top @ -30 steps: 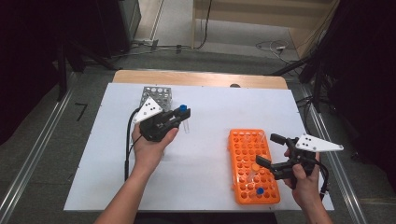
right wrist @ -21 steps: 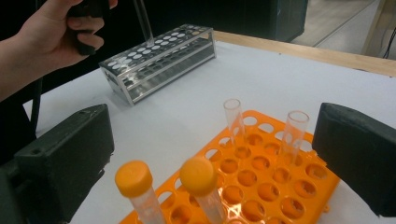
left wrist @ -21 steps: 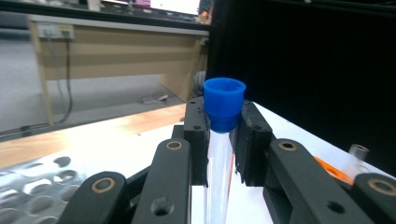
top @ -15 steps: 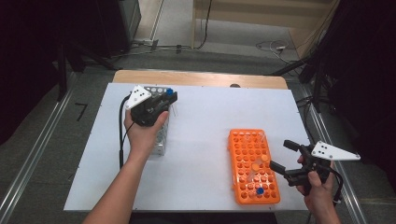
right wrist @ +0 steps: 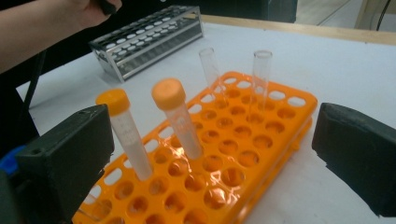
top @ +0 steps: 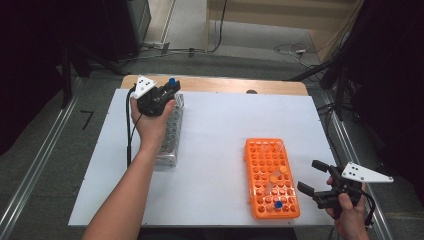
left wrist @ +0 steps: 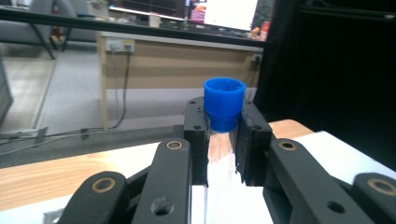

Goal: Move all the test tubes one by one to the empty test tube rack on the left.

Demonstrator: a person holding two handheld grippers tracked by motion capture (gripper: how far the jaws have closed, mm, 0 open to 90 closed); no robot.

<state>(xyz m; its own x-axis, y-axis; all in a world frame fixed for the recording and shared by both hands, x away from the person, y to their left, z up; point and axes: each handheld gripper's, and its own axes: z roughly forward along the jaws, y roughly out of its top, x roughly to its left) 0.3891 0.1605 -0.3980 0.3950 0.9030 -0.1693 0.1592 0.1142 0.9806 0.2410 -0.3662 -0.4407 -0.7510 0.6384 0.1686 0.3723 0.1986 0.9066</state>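
My left gripper (top: 167, 90) is shut on a clear tube with a blue cap (top: 172, 80), held over the far end of the metal tube rack (top: 169, 145). In the left gripper view the blue-capped tube (left wrist: 224, 100) stands upright between the pads of the left gripper (left wrist: 224, 140). My right gripper (top: 311, 176) stands open just right of the orange rack (top: 260, 150), with nothing between its jaws. Looking along the right gripper (right wrist: 212, 158), the orange rack (right wrist: 280, 116) carries two orange-capped tubes (right wrist: 175, 112) and two uncapped clear tubes (right wrist: 261, 70).
The racks sit on a white table top (top: 220, 125) with a wooden strip along its far edge. Another blue cap (top: 278, 204) sits at the orange rack's near end. The metal rack (right wrist: 149, 39) lies beyond the orange one, with the person's left forearm (right wrist: 42, 28) above it.
The left hand has carried the blue-capped tube from mid-table to the far left, over the metal rack. The right gripper has drawn back and lower toward the table's near right corner.
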